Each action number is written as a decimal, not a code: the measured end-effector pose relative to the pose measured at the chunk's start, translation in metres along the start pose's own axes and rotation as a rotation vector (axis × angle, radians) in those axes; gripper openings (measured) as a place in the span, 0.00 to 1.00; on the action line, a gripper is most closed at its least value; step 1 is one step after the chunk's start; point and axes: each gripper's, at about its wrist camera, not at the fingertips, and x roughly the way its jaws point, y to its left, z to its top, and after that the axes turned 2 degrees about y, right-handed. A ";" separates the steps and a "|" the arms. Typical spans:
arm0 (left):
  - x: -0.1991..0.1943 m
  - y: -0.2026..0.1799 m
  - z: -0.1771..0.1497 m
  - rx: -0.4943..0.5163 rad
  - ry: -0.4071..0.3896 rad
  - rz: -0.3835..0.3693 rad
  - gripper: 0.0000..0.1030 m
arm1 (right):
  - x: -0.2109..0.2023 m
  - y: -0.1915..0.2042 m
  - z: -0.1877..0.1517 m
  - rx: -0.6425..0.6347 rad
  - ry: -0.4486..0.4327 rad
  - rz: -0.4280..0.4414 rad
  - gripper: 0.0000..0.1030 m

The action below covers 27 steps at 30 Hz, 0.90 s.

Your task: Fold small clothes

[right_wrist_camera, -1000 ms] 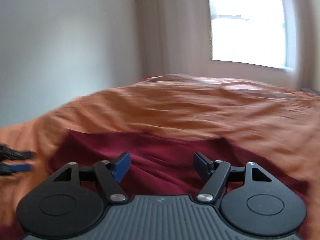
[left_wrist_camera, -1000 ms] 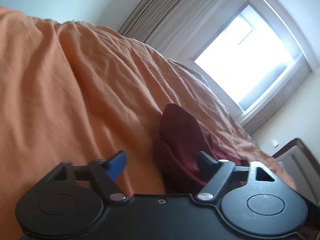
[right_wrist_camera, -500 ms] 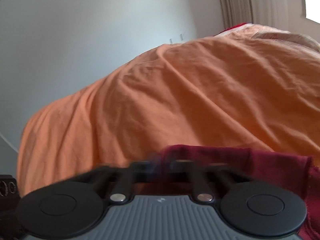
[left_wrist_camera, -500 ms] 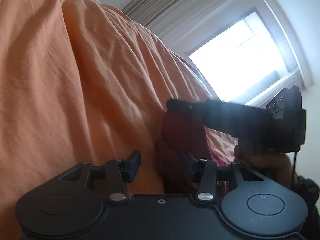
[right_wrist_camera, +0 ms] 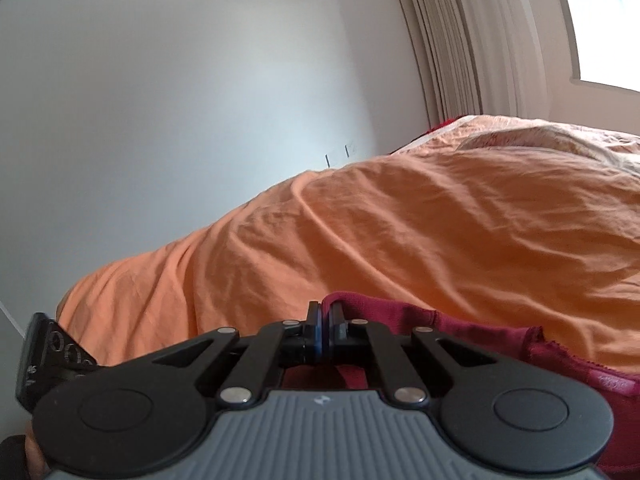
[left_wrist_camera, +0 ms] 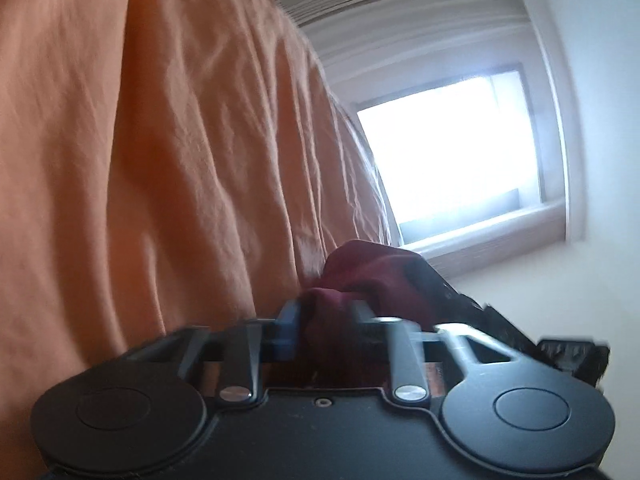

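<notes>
Between both pairs of tongs hangs the dark red knit garment (right_wrist_camera: 460, 332), low over the orange bedspread (right_wrist_camera: 400, 240). Right tongs (right_wrist_camera: 325, 322) pinch its near-left edge tightly; left tongs (left_wrist_camera: 326, 316) pinch a bunched fold. Its length runs rightward.

My right gripper (right_wrist_camera: 325, 322): pinches the garment's edge.
Garment (right_wrist_camera: 460, 326): maroon, lying on my orange sheet (right_wrist_camera: 400, 232).

L gripper (left_wrist_camera: 325, 322) clamped on maroon cloth (left_wrist_camera: 372, 276); R gripper (right_wrist_camera: 325, 326) pinching its edge.
</notes>
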 end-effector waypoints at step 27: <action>-0.028 -0.044 -0.013 0.270 -0.232 0.354 0.67 | -0.045 -0.037 -0.023 -0.105 -0.080 -0.330 0.95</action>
